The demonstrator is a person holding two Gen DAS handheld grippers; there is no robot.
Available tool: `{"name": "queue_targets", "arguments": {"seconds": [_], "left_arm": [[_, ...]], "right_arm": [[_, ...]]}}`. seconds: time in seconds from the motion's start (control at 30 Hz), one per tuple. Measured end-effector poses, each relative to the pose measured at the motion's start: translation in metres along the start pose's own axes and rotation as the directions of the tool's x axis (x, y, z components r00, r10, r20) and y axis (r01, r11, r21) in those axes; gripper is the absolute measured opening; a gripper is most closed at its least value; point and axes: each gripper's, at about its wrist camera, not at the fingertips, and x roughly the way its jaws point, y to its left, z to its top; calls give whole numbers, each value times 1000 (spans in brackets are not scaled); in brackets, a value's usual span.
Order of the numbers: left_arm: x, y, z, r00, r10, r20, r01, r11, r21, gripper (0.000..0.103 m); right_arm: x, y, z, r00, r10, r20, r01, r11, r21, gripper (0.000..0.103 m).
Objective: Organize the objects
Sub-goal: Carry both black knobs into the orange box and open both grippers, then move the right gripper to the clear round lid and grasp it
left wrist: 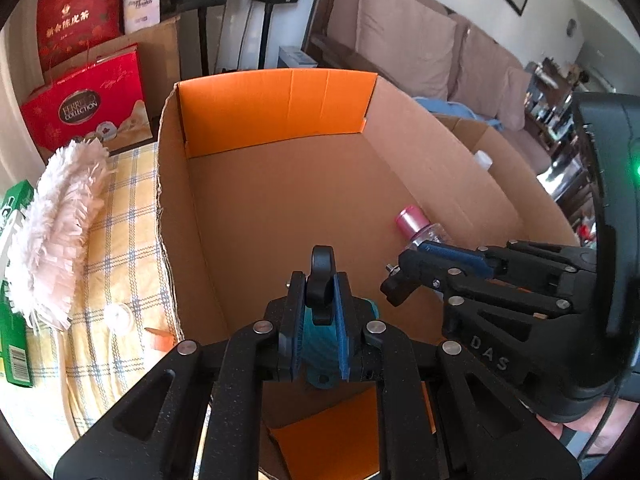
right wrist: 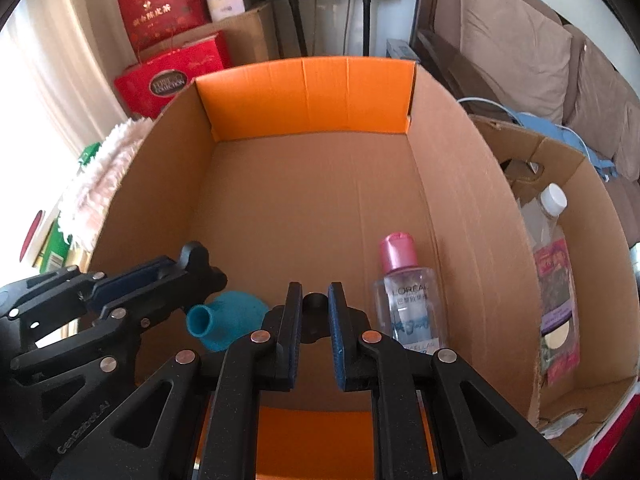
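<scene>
From the left wrist view, the left gripper (left wrist: pixel 320 300) hung over the near end of the open cardboard box (left wrist: pixel 280 216), its fingers (left wrist: pixel 343 320) clenched on a black handle piece (left wrist: pixel 322 280) joined to a teal object (left wrist: pixel 320 344). The right gripper (left wrist: pixel 394 284) reached in from the right of the box, its fingers closed on a black part of the same item. Beyond it, a clear bottle with a pink cap (left wrist: pixel 416 226) stood on the box floor against the right wall. Left of the box lay a fluffy white duster (left wrist: pixel 56 232) on a checked yellow cloth (left wrist: pixel 116 280).

From the right wrist view, the right gripper (right wrist: pixel 314 312) held a dark round part (right wrist: pixel 314 304) between clenched fingers (right wrist: pixel 335 320), low inside the box (right wrist: pixel 320 200). The teal object (right wrist: pixel 228 320) sat just left, below the left gripper (right wrist: pixel 196 268), which gripped the black handle. The pink-capped bottle (right wrist: pixel 408 296) stood upright by the box's right wall. Outside that wall, a second bottle with a white cap (right wrist: pixel 554 248) stood in another carton (right wrist: pixel 592 216).
</scene>
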Motion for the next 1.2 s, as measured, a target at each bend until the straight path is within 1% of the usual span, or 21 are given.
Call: {"name": "queue_targets", "arguments": {"seconds": [0.1, 0.17, 0.27, 0.33, 0.47, 0.53, 0.57, 0.6, 0.63, 0.67, 0.7, 0.73, 0.87, 0.9, 0.97, 1.07, 1.1, 1.2], "left_arm": [[2, -3, 0, 1000, 16, -10, -16, 1000, 3, 13], [1, -2, 1, 1000, 13, -10, -14, 1000, -9, 14], [1, 1, 5, 1000, 3, -6, -3, 1000, -23, 18], [-4, 3, 6, 1000, 2, 7, -2, 1000, -31, 29], [-20, 9, 9, 999, -10, 41, 12, 999, -49, 37], [-30, 12, 11, 998, -10, 64, 14, 998, -53, 47], [-35, 13, 11, 997, -6, 75, 10, 998, -55, 51], [-42, 15, 12, 996, 2, 94, 4, 998, -57, 59], [-46, 15, 12, 994, 8, 105, -2, 998, -58, 65], [-51, 16, 12, 993, 16, 120, -9, 998, -60, 68], [-56, 17, 12, 991, 24, 131, -17, 998, -61, 75], [-61, 19, 12, 989, 34, 144, -25, 998, -63, 79], [-74, 25, 11, 983, 64, 174, -52, 996, -74, 86], [-77, 27, 10, 981, 69, 180, -56, 995, -80, 89], [-83, 33, 9, 978, 80, 190, -64, 994, -93, 90], [-88, 41, 6, 976, 96, 195, -77, 991, -106, 97], [-91, 45, 5, 975, 100, 199, -79, 991, -112, 102], [-98, 54, 1, 972, 114, 207, -88, 988, -130, 103]], "right_arm": [[5, -1, -2, 1000, -10, -15, 10, 1000, 0, 12], [6, -3, -3, 1000, -16, -20, 16, 1000, 2, 12], [4, -5, -2, 1000, -24, -14, 24, 1000, 8, 14], [0, -6, -2, 1000, -25, -4, 25, 1000, 13, 16], [-12, -7, 0, 999, -23, 25, 23, 1000, 19, 25], [-19, -5, 2, 999, -13, 43, 12, 1000, 25, 27], [-22, -4, 3, 999, -9, 54, 8, 1000, 27, 30], [-26, -3, 4, 998, -5, 65, 3, 1000, 28, 32], [-31, -1, 5, 997, 0, 78, -3, 1000, 29, 38], [-35, 0, 5, 996, 3, 91, -6, 1000, 29, 44], [-38, 2, 6, 995, 4, 102, -7, 1000, 28, 48], [-42, 5, 8, 993, 2, 115, -5, 1000, 24, 54], [-54, 16, 11, 988, -3, 151, 2, 1000, 10, 72], [-56, 18, 12, 987, -6, 158, 5, 1000, 7, 73], [-61, 23, 13, 985, -9, 170, 9, 1000, -2, 80], [-64, 27, 14, 984, -8, 180, 9, 1000, -7, 82], [-65, 29, 14, 983, -9, 183, 10, 1000, -8, 82], [-68, 32, 15, 981, -10, 195, 13, 1000, -13, 86]]}}
